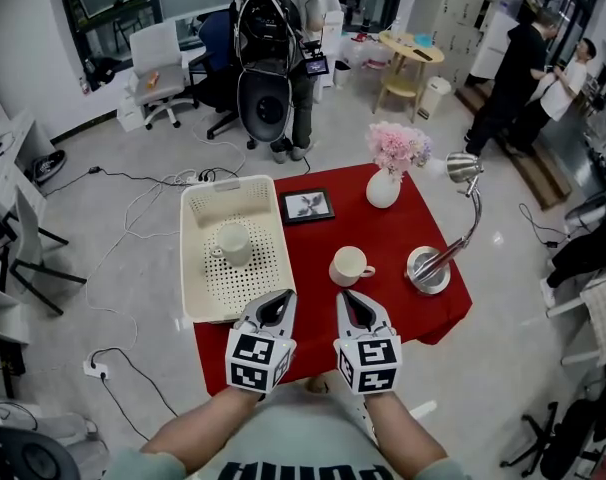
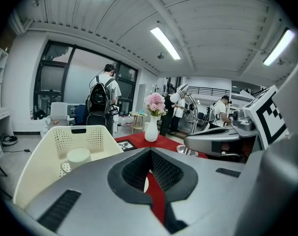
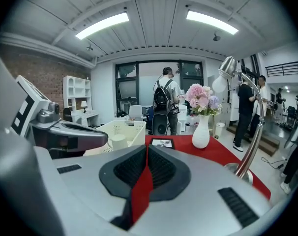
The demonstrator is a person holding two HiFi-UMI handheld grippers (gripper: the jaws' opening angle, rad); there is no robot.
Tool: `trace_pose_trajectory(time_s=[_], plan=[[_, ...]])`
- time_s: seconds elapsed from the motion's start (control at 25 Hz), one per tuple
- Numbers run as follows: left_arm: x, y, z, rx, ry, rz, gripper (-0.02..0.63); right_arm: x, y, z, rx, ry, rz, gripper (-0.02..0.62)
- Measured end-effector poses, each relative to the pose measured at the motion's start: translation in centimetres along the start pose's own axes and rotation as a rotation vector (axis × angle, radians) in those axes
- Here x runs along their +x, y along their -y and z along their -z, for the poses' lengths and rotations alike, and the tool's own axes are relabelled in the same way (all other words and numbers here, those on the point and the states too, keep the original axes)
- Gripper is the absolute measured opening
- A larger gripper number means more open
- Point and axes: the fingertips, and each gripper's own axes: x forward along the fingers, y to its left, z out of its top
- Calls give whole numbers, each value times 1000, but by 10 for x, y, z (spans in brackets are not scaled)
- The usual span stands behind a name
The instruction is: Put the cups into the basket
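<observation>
At the lower centre of the head view, left gripper point(image 1: 280, 296): held just above the near edge of the table, tips aimed at the near rim of the basket; its jaws are seen closed tip to tip in the left gripper view, with nothing grasped and only red cloth seen through the gap behind the tips.
Right gripper point(image 1: 350, 296): held just beside the left one, to its right, aimed at the loose cup; the jaws are pressed together and nothing is gripped.
Basket point(image 1: 191, 258): a cream perforated basket, set on the left part of the table, overhanging the cloth's left edge.
Cup in basket point(image 1: 233, 243): a cream cup, stood upright on the basket floor, handle turned to the left of the frame.
Cup on cloth point(image 1: 349, 266): a second cream cup, stood upright at the middle of the frame, right of the basket and apart from it, handle turned right.
Tablecloth point(image 1: 388, 236): red, spread over the table.
Picture frame point(image 1: 307, 206): laid flat just beyond the basket's far right corner.
Vase point(image 1: 383, 189): white, filled with pink flowers point(image 1: 398, 146), placed at the far edge of the cloth.
Desk lamp point(image 1: 428, 270): chrome, its round base set on the right of the cloth, its head raised over the far right corner.
</observation>
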Motion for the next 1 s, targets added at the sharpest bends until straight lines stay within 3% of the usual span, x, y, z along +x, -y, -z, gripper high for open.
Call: trace_pose_trajectory(time_s=[1.0], plan=[[14, 4, -2, 32, -16, 19, 3, 11, 14, 10, 2, -28, 22, 21]])
